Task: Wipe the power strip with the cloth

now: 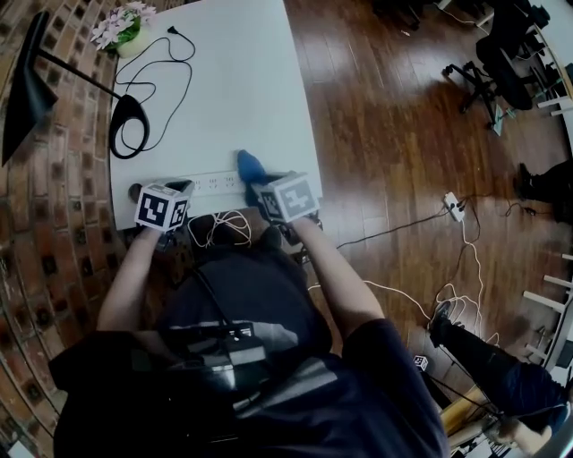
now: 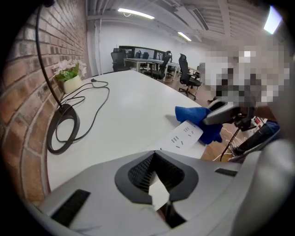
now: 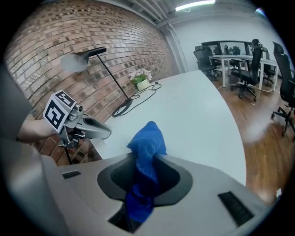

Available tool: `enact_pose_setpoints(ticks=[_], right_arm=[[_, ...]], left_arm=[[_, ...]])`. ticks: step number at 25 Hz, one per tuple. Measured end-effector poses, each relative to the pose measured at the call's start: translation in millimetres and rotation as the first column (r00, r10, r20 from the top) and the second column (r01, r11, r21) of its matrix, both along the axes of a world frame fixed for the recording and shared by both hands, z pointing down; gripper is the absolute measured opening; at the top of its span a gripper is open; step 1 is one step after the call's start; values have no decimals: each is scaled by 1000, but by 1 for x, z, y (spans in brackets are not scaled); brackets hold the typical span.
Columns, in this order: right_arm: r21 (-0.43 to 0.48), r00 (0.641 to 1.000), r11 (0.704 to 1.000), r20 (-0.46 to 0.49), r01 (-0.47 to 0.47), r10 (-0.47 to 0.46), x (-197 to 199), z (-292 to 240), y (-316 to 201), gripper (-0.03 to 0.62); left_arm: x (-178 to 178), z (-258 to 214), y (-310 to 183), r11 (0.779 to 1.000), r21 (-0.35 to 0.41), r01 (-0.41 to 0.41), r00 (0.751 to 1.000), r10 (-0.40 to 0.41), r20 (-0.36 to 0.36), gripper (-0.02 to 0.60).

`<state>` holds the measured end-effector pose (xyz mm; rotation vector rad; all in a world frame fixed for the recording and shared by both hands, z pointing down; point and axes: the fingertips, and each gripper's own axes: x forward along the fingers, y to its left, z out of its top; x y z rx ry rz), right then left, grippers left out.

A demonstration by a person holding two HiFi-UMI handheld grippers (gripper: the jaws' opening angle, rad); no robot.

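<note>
One blue cloth (image 3: pixel 148 140) is clenched in the right hand-held gripper (image 3: pixel 140 182). It is pinched between the jaws and bunched up beyond them. The left hand-held gripper (image 2: pixel 159 186) is closed, with its jaws brought together. A sliver of white is seen in the narrow gap, and what it belongs to cannot be told.

In the head view, the power strip (image 1: pixel 215 183) is laid along the near edge of the white table (image 1: pixel 233 80), between the two grippers. The left hand-held gripper is kept at its 9 o'clock end, and the cloth is laid against its 3 o'clock end.

At 6 o'clock from the strip, below the table edge, a tangle of white cable (image 1: pixel 228 228) is seen. At 10 o'clock, the black ring base of a desk lamp (image 1: pixel 136 107) is set beside the brick wall (image 1: pixel 63 179), and a black cord (image 1: pixel 191 76) is looped on the table next to it. At 11 o'clock, a pot of pale flowers (image 1: pixel 124 27) is placed at the table's far corner. At 3 o'clock, well apart from the table, an extension lead (image 1: pixel 455 206) is lying on the wooden floor (image 1: pixel 385 116).
</note>
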<state>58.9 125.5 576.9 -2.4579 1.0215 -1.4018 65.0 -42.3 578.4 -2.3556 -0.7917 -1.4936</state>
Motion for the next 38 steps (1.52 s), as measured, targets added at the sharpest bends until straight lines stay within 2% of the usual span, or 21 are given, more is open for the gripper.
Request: enact_pose_setpoints(ticks=[2,5,9,14,19,26,30,34,38], right_arm=[[8,999,1000,-31,21,-21,5,-8,-8,87],[32,996,998,-84,45,-42,15,-23,-10,87],[68,996,997,-76,40,-35,17,-36,-9,89],[83,990,990,-90,113,-105,12,-40,-31,91],[37,978,980,-81,194,-190,3,-28,-57,92],[-2,972,973,-37,232,-232,7,-20,-69,92],[-63,964,964,-39,260,-262,7,-19,-70,92],[-151,961,955,-72,255,-268,8,-18,-67,94],[-177,964,957,-96,228,-247,10,-18,-69,94]], left_arm=[[3,-2,3,1000,8,-11,1000,11,16,3],[11,-6,16,998,-56,41,999,-39,34,3],[6,-1,23,1000,-10,26,999,-26,37,6],[7,0,22,998,-19,60,998,-59,39,6],[7,1,22,999,9,32,997,-33,72,8],[8,2,22,1000,9,25,994,-26,105,8],[8,4,23,1000,18,0,994,-2,107,8],[8,4,23,1000,0,-6,994,6,107,6],[9,4,22,999,-39,-12,994,17,110,6]])
